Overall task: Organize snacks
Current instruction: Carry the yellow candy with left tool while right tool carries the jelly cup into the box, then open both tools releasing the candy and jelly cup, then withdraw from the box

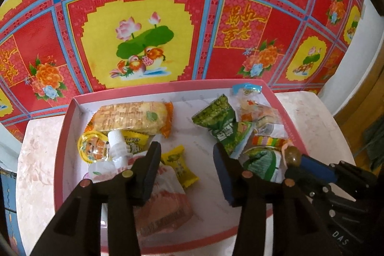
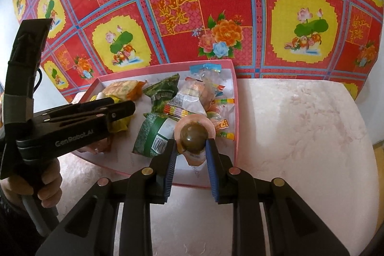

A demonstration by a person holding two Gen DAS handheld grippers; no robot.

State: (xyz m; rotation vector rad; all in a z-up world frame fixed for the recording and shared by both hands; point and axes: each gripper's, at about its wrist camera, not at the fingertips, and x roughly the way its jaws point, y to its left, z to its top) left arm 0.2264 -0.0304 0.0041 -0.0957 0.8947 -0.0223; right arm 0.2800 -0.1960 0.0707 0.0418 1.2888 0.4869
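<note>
A red, yellow and blue flowered cloth (image 1: 144, 40) hangs behind a pale marbled counter (image 2: 300, 136). On the counter, against the cloth, lies a shallow pink-rimmed box (image 1: 62, 136), the landmark for the rest.

In the box's far-left part lies a long orange-ended rice cracker pack (image 1: 132, 116); near its left wall sits a white-capped pouch (image 1: 105, 155) with a round yellow label. A pink wafer packet (image 1: 165, 208) lies toward the near-left corner, and a small yellow candy (image 1: 178, 166) lies just beyond it, toward the box's middle. The box's right half holds a heap: green pea packets (image 1: 216, 116), clear-wrapped cakes (image 1: 261, 112), a rainbow candy strip (image 1: 268, 142) and a green-and-white packet (image 1: 261, 161).

The left gripper (image 1: 187, 160) hangs over the box's middle, its fingers (image 1: 148, 172) apart and empty.

The right gripper (image 2: 192, 148) is above the box's near-right rim, its fingers (image 2: 213, 160) clamped on a brown ball-shaped sweet in a pink wrapper (image 2: 194, 134).
</note>
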